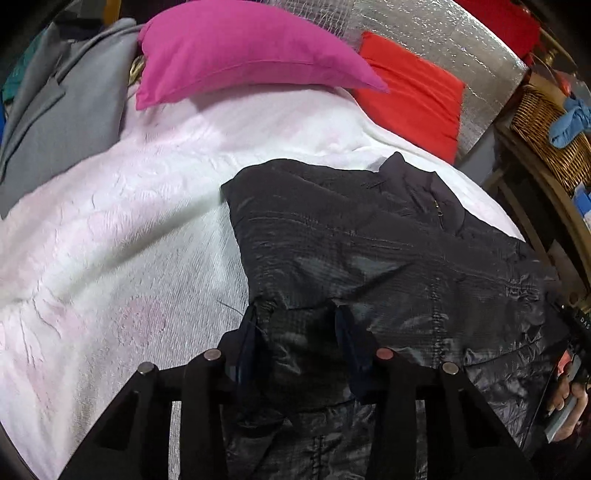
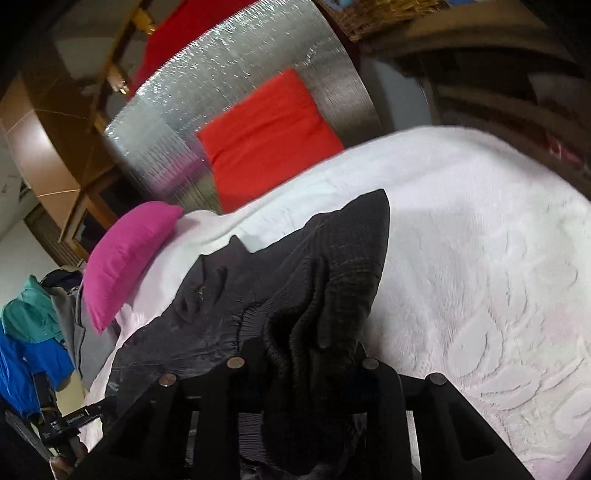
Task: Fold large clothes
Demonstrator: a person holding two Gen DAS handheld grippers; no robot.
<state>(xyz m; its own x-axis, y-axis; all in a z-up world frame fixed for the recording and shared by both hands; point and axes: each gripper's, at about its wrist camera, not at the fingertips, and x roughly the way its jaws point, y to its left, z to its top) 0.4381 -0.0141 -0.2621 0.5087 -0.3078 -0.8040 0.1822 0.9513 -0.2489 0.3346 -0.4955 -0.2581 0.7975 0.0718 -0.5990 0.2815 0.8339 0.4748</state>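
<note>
A black quilted jacket (image 1: 369,240) lies on the white bed cover (image 1: 129,221), its collar toward the pillows. My left gripper (image 1: 299,325) is shut on the jacket's near edge, with shiny fabric bunched between its fingers. In the right wrist view the jacket (image 2: 221,314) is lifted into a peak. My right gripper (image 2: 306,350) is shut on a thick fold of its ribbed hem, which hides the fingertips. A hand (image 1: 565,398) holding the other gripper shows at the left wrist view's right edge.
A pink pillow (image 1: 240,48) and a red cushion (image 1: 413,92) lie at the bed's head against a silver foil panel (image 1: 443,33). A grey coat (image 1: 62,122) lies at the left. A wicker basket (image 1: 546,125) stands on shelves to the right. Blue and teal clothes (image 2: 29,362) hang beyond.
</note>
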